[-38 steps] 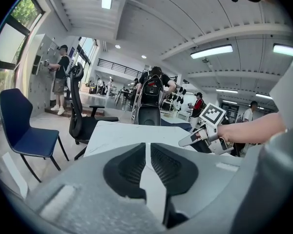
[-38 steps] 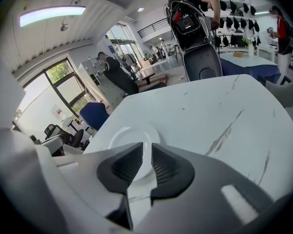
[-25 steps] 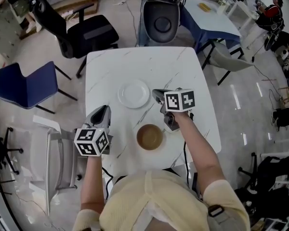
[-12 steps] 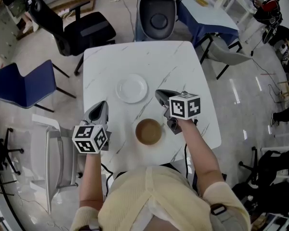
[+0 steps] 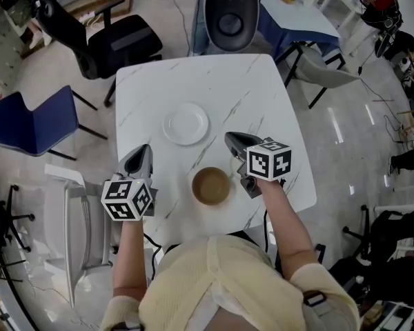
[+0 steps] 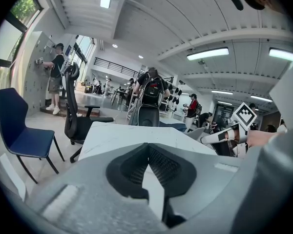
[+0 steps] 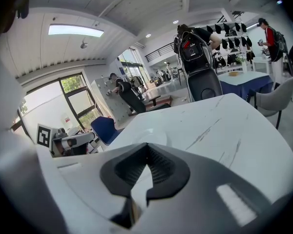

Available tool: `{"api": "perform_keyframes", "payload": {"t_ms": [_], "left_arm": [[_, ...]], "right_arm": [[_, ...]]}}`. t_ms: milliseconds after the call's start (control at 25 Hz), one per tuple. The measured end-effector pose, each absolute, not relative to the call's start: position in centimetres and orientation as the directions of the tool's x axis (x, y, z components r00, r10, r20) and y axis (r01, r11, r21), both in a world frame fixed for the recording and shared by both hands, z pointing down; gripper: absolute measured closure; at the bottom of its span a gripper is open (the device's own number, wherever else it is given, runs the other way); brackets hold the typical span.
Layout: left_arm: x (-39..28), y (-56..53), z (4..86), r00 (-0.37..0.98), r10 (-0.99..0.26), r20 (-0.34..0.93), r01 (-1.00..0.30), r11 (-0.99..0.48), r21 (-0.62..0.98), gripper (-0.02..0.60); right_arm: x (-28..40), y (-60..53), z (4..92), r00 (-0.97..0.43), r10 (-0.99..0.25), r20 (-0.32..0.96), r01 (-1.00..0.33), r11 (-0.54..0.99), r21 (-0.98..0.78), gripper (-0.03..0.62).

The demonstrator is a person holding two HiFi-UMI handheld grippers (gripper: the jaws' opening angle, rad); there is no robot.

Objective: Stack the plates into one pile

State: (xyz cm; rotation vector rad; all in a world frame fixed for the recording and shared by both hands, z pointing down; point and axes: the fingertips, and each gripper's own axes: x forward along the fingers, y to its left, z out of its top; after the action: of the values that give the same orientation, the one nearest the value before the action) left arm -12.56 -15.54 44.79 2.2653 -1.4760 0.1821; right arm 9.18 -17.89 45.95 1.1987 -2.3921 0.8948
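Table: a square white marble-patterned table (image 5: 262, 95) is carrying both plates.
White plate: a round white ceramic plate (image 5: 185, 123) is lying near the table's middle, well apart from the other plate.
Brown plate: a round brown plate with a pale rim (image 5: 212, 186) is sitting near the person's edge, between the two grippers and touching neither.
Left gripper: the left gripper (image 5: 143, 152) is hanging over the table's left edge, its jaws pressing together on nothing.
Right gripper: the right gripper (image 5: 232, 138) is hanging just right of the brown plate, its jaws meeting tip to tip and gripping nothing.
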Motion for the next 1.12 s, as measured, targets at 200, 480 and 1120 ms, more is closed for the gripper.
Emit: {"api": "perform_keyframes", "payload": {"t_ms": [200,480,1120], "left_arm": [[-12.28,-15.59,45.05,0.432,-0.832,0.348,-0.895,-0.346,0.283,0.589],[-11.91,-15.54,45.5,0.442,-0.823,0.356,-0.89,-0.352,0.291,0.589],[-11.64,-15.47,45.62,0.446,-0.818,0.362,-0.887,-0.35,0.301,0.589]], "right_arm": [[9.57,-17.47,45.92,-0.606,-0.609,0.512,-0.795,0.445,-0.412,0.592],[9.49,-17.52,45.95,-0.606,-0.622,0.495,-0.794,0.437,-0.423,0.592],[9.11,-17.43,46.08,-0.607,-0.611,0.508,-0.795,0.455,-0.401,0.592]]}}
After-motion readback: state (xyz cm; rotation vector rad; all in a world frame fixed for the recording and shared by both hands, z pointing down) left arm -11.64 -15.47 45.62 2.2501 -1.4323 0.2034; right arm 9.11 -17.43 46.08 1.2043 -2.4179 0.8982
